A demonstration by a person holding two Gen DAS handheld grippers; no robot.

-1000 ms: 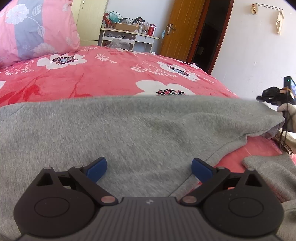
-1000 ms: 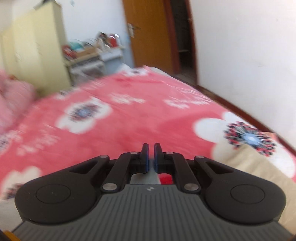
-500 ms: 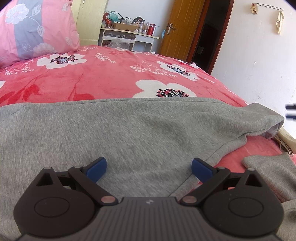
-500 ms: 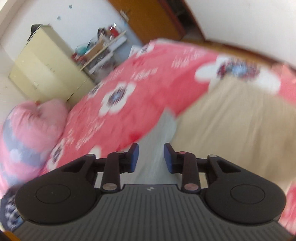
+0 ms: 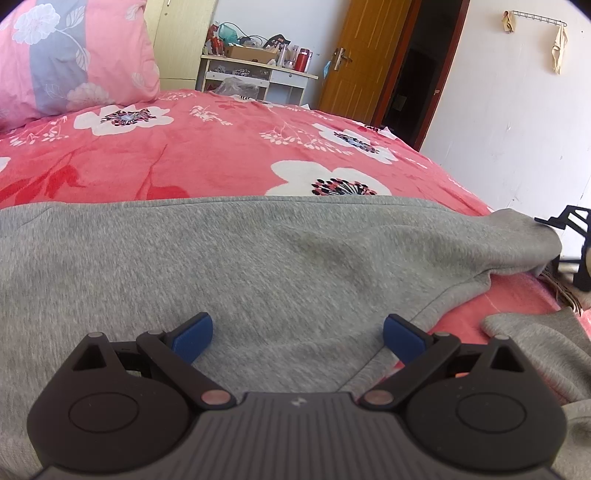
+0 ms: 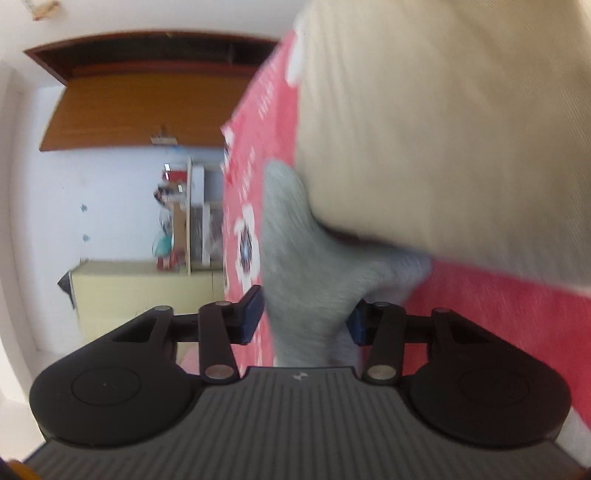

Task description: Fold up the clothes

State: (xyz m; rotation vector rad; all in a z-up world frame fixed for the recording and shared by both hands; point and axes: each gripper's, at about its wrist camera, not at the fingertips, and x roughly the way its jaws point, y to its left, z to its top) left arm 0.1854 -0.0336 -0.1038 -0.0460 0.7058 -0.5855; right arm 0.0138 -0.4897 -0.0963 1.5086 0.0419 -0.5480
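A bedroom: a bed [image 5: 221,155] under a red floral cover, white walls and an orange wooden door [image 5: 354,62] behind.

Left tongs [image 5: 298,334]: jaws spread wide, nothing between the blue pads, poised just above the grey sweatshirt [image 5: 258,266]. The sweatshirt lies flat across the near part of the bed, one corner reaching toward the right edge, where part of the right tool shows.

Right tongs [image 6: 306,317]: rolled onto their side, the room appearing sideways and blurred. The jaws have just been closing slightly and stand part open with a tongue of the grey sweatshirt [image 6: 306,266] between the pads; whether the pads press on it cannot be told. A beige cloth [image 6: 443,129] overlaps that grey fabric.

Beyond the bed: a pink floral pillow [image 5: 74,55], a cluttered white desk [image 5: 258,70], a pale yellow wardrobe [image 5: 181,33].
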